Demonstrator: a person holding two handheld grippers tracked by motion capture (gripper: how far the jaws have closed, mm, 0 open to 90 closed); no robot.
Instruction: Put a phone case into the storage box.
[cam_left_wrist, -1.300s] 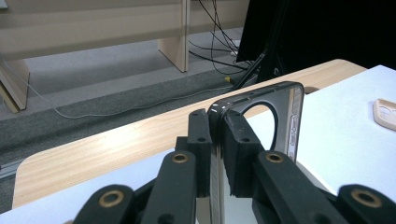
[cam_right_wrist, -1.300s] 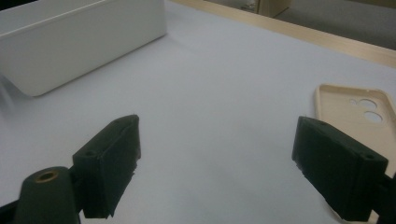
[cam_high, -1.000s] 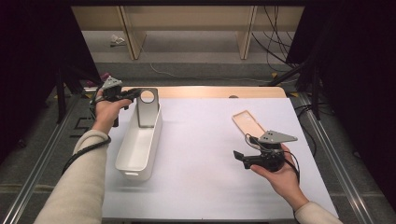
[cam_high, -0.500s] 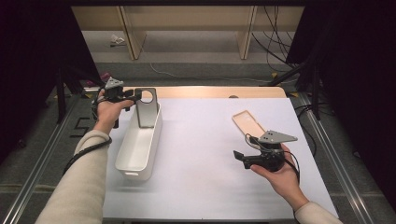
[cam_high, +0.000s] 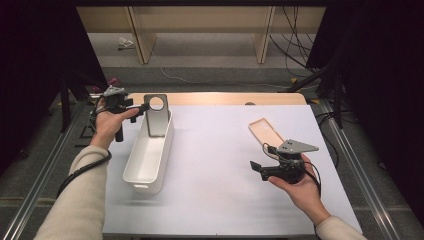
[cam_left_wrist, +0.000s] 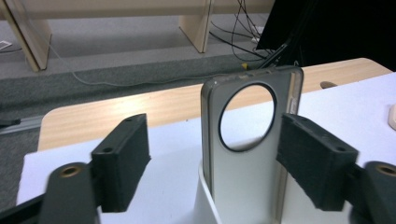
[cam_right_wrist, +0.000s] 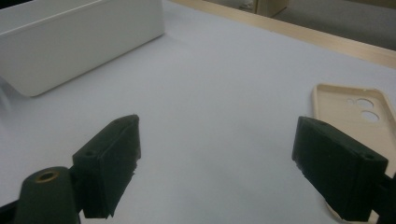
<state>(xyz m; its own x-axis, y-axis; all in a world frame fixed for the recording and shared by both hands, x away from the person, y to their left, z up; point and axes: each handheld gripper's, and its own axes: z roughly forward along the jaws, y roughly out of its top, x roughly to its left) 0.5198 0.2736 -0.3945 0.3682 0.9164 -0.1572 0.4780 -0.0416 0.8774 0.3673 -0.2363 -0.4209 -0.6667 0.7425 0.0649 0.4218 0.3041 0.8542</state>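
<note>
A grey phone case (cam_high: 156, 119) with a large round hole stands upright against the far end wall of a long white bin (cam_high: 145, 160). My left gripper (cam_high: 141, 106) is level with its top, coming from the left. In the left gripper view the case (cam_left_wrist: 243, 177) stands between the jaws of my left gripper (cam_left_wrist: 212, 140), which have just been opening; a wide gap shows on the left side and the right pad (cam_left_wrist: 317, 168) is close to the case's edge. A beige phone case (cam_high: 265, 132) lies flat on the table. Just in front of it my right gripper (cam_high: 256, 167) is open, with nothing between the jaws.
The white mat (cam_high: 215, 165) covers most of the table, with a wooden strip (cam_high: 225, 98) along the far edge. In the right gripper view the bin (cam_right_wrist: 79, 42) is far left and the beige case (cam_right_wrist: 350, 112) is at the right. Cables lie on the floor beyond.
The left gripper's jaws have spread apart and let go of the grey case, which stays upright in the bin. The right hand has not moved.
</note>
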